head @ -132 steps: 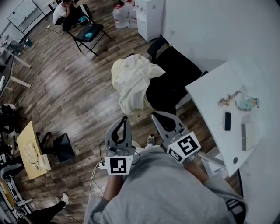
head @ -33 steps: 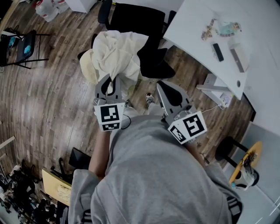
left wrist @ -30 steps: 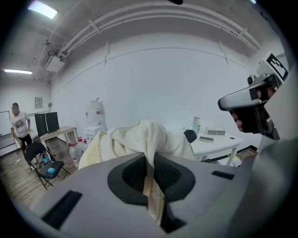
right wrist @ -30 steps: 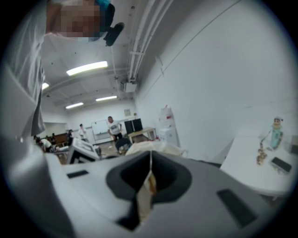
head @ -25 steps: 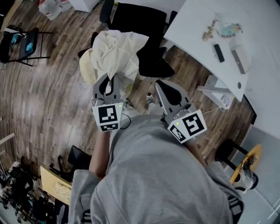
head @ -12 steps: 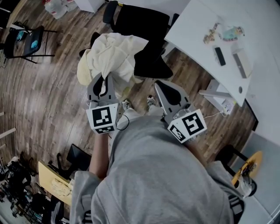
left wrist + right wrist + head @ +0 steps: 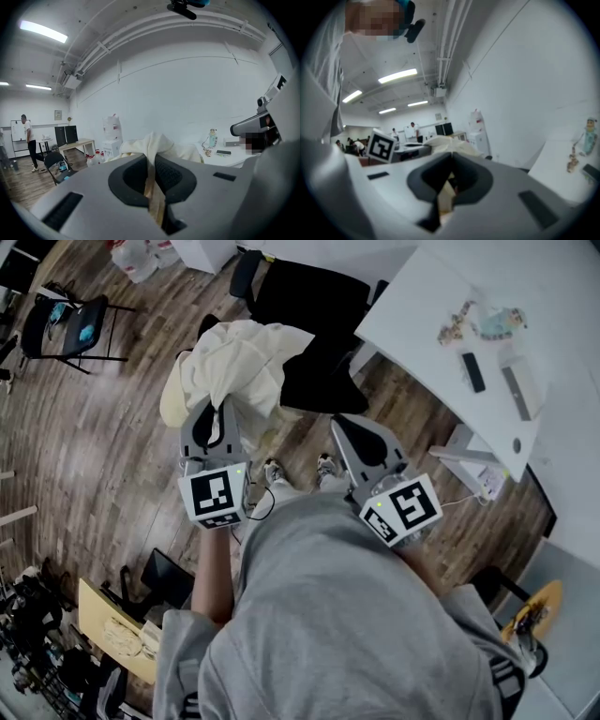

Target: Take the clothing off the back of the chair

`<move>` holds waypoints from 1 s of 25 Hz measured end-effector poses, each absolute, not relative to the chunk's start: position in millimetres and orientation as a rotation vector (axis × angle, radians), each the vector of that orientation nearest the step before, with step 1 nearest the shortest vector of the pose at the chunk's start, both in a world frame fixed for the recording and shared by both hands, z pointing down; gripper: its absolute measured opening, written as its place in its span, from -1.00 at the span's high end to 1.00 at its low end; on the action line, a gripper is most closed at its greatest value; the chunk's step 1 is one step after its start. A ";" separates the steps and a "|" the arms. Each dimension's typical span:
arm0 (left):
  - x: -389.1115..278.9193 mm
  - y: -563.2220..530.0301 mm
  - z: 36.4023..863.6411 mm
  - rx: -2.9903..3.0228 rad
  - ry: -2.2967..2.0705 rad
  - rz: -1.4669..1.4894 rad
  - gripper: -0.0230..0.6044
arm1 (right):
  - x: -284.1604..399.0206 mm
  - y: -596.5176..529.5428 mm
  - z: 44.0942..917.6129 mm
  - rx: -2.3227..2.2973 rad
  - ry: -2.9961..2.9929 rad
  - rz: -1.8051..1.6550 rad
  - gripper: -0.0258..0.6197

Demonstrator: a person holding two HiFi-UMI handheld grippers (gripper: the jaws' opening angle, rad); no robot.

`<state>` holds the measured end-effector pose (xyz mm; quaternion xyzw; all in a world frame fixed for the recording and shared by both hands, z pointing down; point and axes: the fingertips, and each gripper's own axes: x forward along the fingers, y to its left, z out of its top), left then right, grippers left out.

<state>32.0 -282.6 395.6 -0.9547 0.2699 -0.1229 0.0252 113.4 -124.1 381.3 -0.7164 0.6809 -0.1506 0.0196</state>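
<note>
- Risk: left gripper is clamped on only a thin fold of the cream clothing. The fold could slip out under a quick pull.
- Risk: the bulk is heaped over the back of the black chair. A low or sideways pull may snag it and drag the chair.
- Pose: left arm reaches forward to the cloth's near edge.
- Pose: right gripper has its jaws together and hangs apart from the cloth, near the seat. The pale patch behind its jaws is probably cloth beyond them, not gripped.

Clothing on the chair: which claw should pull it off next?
Left. The left claw is shut on the cream clothing. The right claw is shut too, but off to the side, short of the cloth.
</note>
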 end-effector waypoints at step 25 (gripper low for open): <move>21.9 -262.0 337.8 -2.833 1.043 -0.232 0.78 | 126.6 -104.0 374.6 -2.085 2.230 -0.421 0.82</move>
